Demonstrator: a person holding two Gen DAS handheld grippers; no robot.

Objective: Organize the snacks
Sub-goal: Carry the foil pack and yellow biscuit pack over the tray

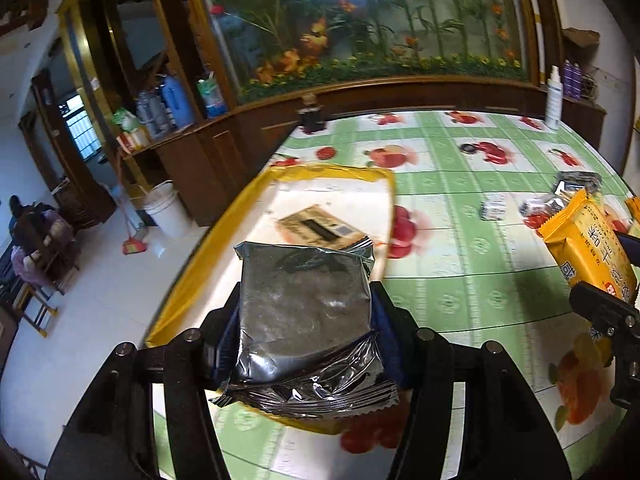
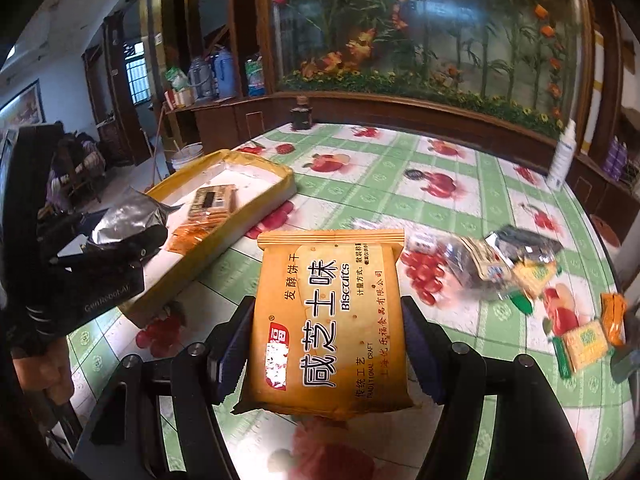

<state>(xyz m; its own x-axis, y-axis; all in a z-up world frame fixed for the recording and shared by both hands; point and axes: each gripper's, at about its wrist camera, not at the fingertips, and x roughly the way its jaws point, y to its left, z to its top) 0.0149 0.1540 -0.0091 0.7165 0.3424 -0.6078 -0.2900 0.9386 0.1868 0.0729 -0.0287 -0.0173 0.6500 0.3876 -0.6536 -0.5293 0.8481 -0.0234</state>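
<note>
Above the green fruit-print tabletop, the left tool grips a crinkled silver foil snack packet over the yellow-rimmed shallow tray. At three o'clock, the right tool clamps an orange biscuit packet.

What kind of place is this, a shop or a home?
Most likely a home's living or dining room: a table with a fruit-print cloth, a large built-in wooden display of artificial flowers, and a broom beside a bucket.
</note>
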